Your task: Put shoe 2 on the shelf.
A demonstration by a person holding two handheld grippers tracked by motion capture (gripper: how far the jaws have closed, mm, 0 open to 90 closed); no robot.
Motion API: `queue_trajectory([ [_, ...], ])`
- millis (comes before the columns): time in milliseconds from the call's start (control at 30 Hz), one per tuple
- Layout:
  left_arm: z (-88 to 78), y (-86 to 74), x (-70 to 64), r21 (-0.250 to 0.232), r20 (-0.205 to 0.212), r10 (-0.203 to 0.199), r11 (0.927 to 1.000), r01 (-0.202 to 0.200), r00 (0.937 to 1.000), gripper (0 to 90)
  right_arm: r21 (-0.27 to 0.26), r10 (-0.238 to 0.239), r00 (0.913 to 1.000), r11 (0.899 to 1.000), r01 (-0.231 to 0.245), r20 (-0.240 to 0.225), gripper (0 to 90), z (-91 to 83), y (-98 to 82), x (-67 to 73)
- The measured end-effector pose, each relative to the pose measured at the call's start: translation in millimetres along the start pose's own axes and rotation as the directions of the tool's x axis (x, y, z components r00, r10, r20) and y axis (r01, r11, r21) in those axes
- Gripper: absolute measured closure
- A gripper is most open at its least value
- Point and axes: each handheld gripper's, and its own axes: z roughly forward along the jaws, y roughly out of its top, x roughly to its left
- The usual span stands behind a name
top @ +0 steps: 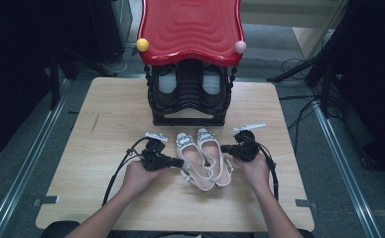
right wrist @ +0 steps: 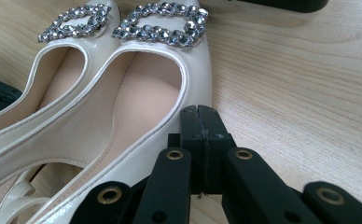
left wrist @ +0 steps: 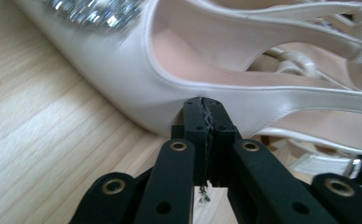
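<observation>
The pair of cream slingback shoes [top: 203, 158] lies side by side on the wooden counter [top: 106, 114], toes toward the red-topped black shoe rack [top: 190, 59], between the two claws. The left claw [top: 180, 162] points at the outer side of the left shoe [left wrist: 137, 88]; its jaws are pressed together with nothing between them, and their tips sit right at the shoe's side wall, though whether they touch it is hard to tell. The right claw [top: 223, 148] is likewise closed and empty, just beside the outer edge of the right shoe [right wrist: 146, 107]. In the left gripper view the toe and heel straps are cut off by the frame and the buckle is blurred. The shoes are smooth, glossy leather with pale pink lining, thin straps, and square rhinestone buckles [right wrist: 163, 23] on pointed toes. The counter shows light wood grain.
</observation>
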Motion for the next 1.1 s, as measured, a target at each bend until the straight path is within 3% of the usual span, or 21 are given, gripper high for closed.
queue_trajectory([
  [100, -5.5, 0.9, 3.1, -0.005, 0.015, -0.010, 0.9999, 0.010, 0.9998, 85.9, -0.002, -0.005, 1.0000, 1.000, 0.005, 0.005, 90.0, -1.7, 1.0, -0.6],
  [300, -26.4, 3.9, -2.3, -0.014, -0.075, 0.046, 0.9988, -0.047, 0.9961, 75.8, -0.046, 0.006, 0.9999, 0.999, -0.007, -0.012, 84.3, -13.3, 7.3, -0.1],
  [433, -40.3, 0.0, -2.2, -0.003, -0.120, 0.048, 0.9988, -0.049, 0.9916, 70.8, -0.060, -0.024, 0.9996, 0.998, 0.023, -0.016, 83.0, -21.2, 11.8, 6.6],
  [700, -61.8, -10.8, 4.9, -0.040, -0.142, -0.014, 0.9992, 0.008, 0.9898, 61.6, -0.053, -0.066, 0.9971, 0.997, 0.064, -0.038, 79.9, -23.3, 23.6, 17.8],
  [933, -74.9, -18.7, 8.4, -0.065, -0.174, -0.029, 0.9977, 0.018, 0.9844, 59.4, -0.020, -0.101, 0.9929, 0.995, 0.099, -0.063, 79.0, -14.9, 32.4, 28.0],
  [1100, -80.3, -20.3, 9.9, -0.083, -0.173, -0.040, 0.9962, 0.026, 0.9842, 58.7, 0.004, -0.108, 0.9909, 0.994, 0.109, -0.081, 78.9, -11.9, 36.2, 36.8],
])
